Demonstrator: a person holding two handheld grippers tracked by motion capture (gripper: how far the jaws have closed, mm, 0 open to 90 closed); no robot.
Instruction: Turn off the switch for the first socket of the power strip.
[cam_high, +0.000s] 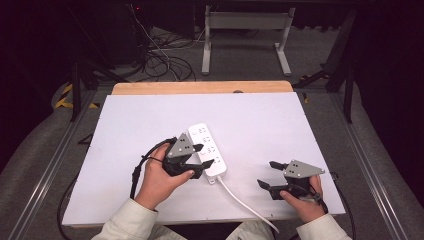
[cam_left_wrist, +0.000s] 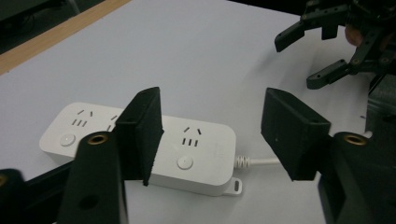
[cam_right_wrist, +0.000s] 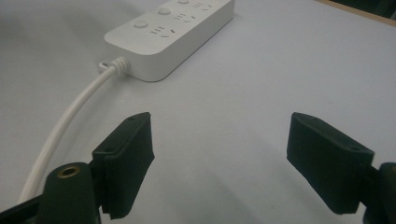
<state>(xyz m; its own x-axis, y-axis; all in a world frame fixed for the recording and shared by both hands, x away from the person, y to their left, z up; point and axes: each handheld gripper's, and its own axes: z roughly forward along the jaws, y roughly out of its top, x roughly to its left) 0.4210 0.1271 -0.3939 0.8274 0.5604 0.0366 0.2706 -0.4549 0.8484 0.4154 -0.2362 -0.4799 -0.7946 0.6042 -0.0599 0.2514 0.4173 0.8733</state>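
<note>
Evidently left claw (cam_high: 204, 155) spread, straddling cord end of white power strip (cam_left_wrist: 140, 140), likely lining up grip; right claw (cam_high: 267, 174) spread, idle over surface (cam_high: 260, 120) at 5 o'clock.

You have one power strip (cam_high: 209, 150) with one cord (cam_high: 245, 202), one white board (cam_high: 260, 120), and two grippers: left (cam_high: 205, 155), right (cam_high: 267, 174).

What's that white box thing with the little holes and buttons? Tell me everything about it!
It is a white power strip, long with rounded corners, and it looks like smooth plastic. Its top carries rows of socket slots, each with a round white button beside it. A small mounting tab sticks out at the cord end, where a white cord leaves toward the table's near edge. It lies flat on the white table. Nothing is plugged in. The open left gripper hovers at its near end.
</note>
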